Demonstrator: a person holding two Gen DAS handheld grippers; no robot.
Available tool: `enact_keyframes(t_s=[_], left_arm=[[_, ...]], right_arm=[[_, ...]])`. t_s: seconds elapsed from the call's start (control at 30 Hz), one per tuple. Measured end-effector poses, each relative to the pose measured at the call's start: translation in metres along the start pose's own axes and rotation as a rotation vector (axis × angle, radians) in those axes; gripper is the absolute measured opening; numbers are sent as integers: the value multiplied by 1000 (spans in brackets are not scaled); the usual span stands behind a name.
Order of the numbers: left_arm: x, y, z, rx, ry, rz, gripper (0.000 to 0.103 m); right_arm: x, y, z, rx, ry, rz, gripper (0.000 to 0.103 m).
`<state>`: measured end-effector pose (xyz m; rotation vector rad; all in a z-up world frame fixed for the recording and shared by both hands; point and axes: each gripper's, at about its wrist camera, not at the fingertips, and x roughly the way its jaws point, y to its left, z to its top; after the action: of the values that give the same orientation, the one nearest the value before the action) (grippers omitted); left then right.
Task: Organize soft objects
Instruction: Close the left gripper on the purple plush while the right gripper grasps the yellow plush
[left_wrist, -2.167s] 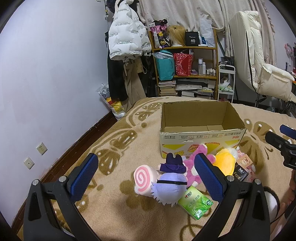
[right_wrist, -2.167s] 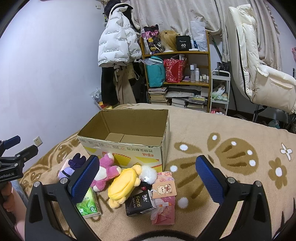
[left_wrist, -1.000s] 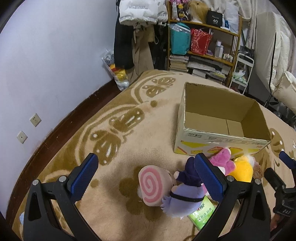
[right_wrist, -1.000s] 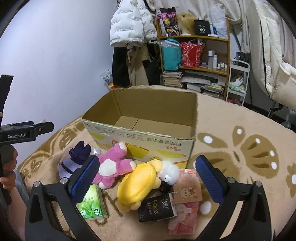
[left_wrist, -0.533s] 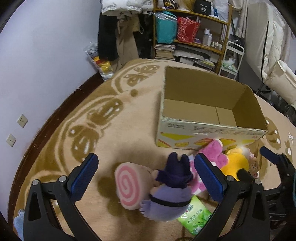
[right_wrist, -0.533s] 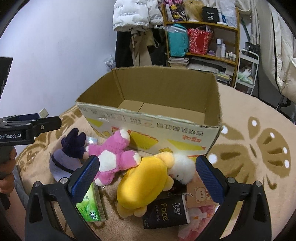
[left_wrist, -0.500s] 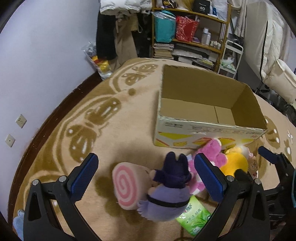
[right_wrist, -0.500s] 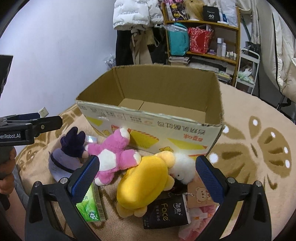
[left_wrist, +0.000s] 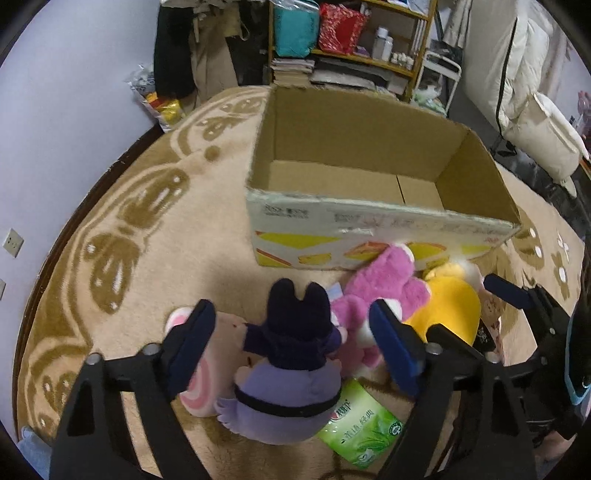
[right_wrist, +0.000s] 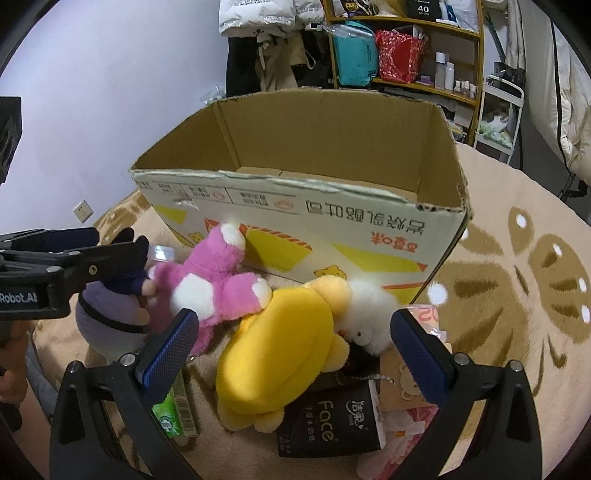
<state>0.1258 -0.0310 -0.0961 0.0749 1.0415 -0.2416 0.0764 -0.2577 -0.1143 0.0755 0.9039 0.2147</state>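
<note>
Left wrist view: the left gripper (left_wrist: 291, 338) is spread wide, straddling the purple plush (left_wrist: 286, 376), probably to lift it into the empty cardboard box (left_wrist: 369, 225) just behind.

Right wrist view: the right gripper (right_wrist: 293, 349) is equally spread, flanking the yellow plush (right_wrist: 284, 350), lined up for 1 grasp.

This is a home, most likely a bedroom — a wooden shelf (right_wrist: 421, 55) holds bags, books and small bottles, a white padded jacket (right_wrist: 266, 14) hangs beside it, and a beige patterned blanket (left_wrist: 147, 206) carries plush toys.
</note>
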Motion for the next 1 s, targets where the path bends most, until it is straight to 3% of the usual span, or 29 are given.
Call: enact_keyframes(t_s=[0.13, 0.2, 0.27, 0.57, 0.7, 1.0], left_arm=[[9, -2, -3, 5, 40, 4, 77], [15, -2, -5, -2, 67, 6, 65], [19, 0, -6, -9, 81, 9, 63], [15, 3, -9, -31, 59, -13, 54], [15, 6, -9, -72, 67, -74, 43], [8, 5, -12, -81, 26, -42, 42]], right_arm=[[5, 1, -3, -12, 23, 0, 100], [7, 4, -5, -23, 30, 2, 97], [9, 8, -6, -37, 40, 3, 93], [17, 20, -15, -115, 64, -66, 91], [17, 21, -15, -139, 62, -62, 64], [13, 20, -16, -96, 71, -22, 54]])
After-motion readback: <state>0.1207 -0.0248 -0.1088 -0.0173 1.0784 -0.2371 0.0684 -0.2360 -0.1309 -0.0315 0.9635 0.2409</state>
